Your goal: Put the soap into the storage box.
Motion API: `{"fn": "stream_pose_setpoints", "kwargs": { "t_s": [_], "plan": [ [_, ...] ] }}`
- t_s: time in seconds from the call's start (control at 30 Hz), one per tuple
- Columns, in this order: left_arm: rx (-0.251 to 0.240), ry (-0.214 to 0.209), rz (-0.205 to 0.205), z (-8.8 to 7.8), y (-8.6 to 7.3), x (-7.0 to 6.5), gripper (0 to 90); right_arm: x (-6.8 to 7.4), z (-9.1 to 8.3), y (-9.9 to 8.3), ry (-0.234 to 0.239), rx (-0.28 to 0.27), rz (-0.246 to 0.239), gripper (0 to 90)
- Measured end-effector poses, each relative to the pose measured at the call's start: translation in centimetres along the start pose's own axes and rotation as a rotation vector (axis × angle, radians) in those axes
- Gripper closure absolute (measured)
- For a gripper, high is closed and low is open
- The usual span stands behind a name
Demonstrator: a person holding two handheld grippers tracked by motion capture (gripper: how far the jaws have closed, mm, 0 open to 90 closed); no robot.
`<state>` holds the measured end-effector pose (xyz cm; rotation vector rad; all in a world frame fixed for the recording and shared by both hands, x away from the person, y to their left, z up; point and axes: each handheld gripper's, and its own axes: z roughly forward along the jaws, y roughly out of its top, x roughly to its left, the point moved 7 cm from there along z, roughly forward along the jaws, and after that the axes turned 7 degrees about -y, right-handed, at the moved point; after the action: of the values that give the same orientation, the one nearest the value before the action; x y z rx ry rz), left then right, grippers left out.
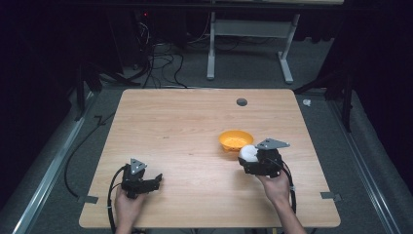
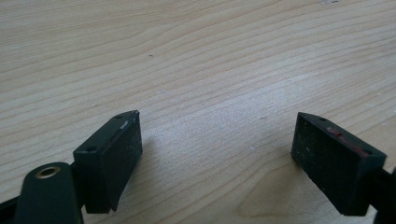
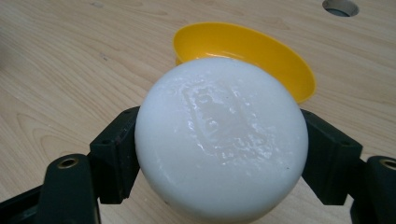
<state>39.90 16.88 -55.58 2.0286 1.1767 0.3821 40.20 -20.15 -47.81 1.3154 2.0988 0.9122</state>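
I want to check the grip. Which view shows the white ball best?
The right gripper view: the white ball sits large between the right gripper's jaws. The high view shows it small beside the yellow bowl.

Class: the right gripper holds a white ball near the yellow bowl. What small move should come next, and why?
Probably carry the ball a little forward until it is over the bowl. The right gripper grips it above the table, just short of the bowl's near rim, and the bowl looks empty.

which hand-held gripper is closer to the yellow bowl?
Right. The right hand-held gripper holds a white ball just beside the yellow bowl. The left hand-held gripper sits open, far across the table.
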Motion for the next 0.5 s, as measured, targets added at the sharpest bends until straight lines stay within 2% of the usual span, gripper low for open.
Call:
{"fn": "stream_pose_setpoints", "kwargs": {
  "t_s": [0.5],
  "plan": [
    [0.000,0.000,0.000,0.0,0.0,0.0,16.8,-0.9,0.7,2.1,-0.018,-0.001,0.013,25.1]
  ]
}}
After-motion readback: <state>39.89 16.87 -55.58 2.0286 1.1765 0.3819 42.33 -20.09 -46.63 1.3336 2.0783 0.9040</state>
